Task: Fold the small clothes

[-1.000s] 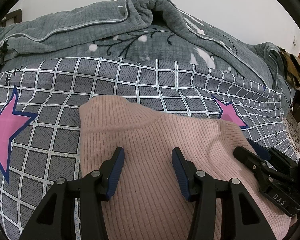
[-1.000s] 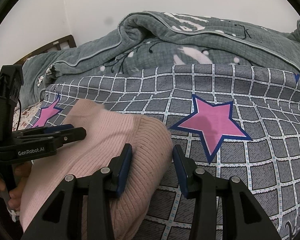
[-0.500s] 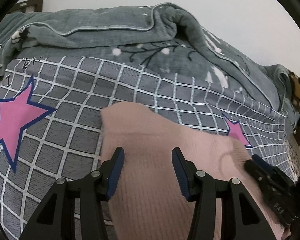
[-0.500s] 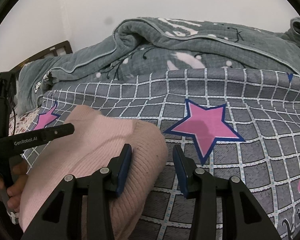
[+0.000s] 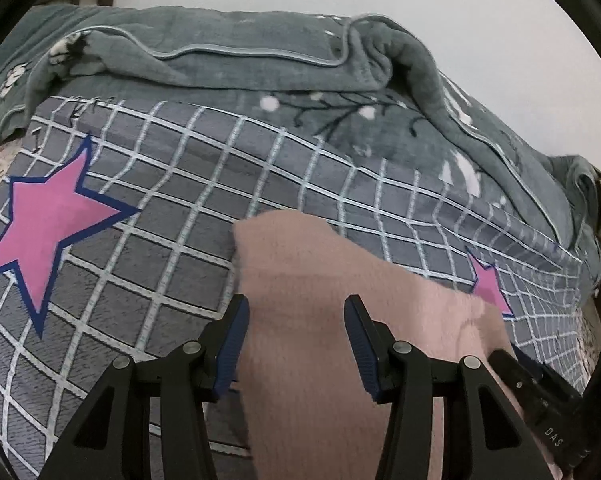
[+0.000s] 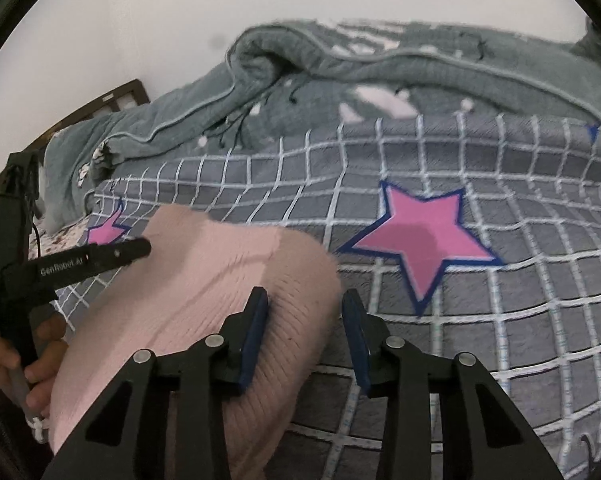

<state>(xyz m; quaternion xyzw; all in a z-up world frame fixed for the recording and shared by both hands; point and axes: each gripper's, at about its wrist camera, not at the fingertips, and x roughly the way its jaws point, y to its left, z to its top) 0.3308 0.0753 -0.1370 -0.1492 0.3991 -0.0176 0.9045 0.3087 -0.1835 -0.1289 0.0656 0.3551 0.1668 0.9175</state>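
A pink ribbed knit garment (image 5: 320,312) lies on the grey checked bedspread (image 5: 160,208). My left gripper (image 5: 296,344) is open and hovers over the garment's left part, its jaws apart above the knit. My right gripper (image 6: 304,332) is open over the garment's right folded edge (image 6: 292,280). In the right wrist view the left gripper (image 6: 112,254) shows at the far left, over the garment's far side. In the left wrist view the right gripper's fingers (image 5: 540,396) show at the lower right edge.
A rumpled grey-green quilt (image 5: 260,64) is heaped along the back of the bed. Pink stars (image 6: 420,236) are printed on the bedspread. A dark wooden headboard (image 6: 108,100) stands at the far left. A white wall is behind.
The left gripper has swung left, so the garment now sits further right in its view. The right gripper has shifted a little; both stay open.
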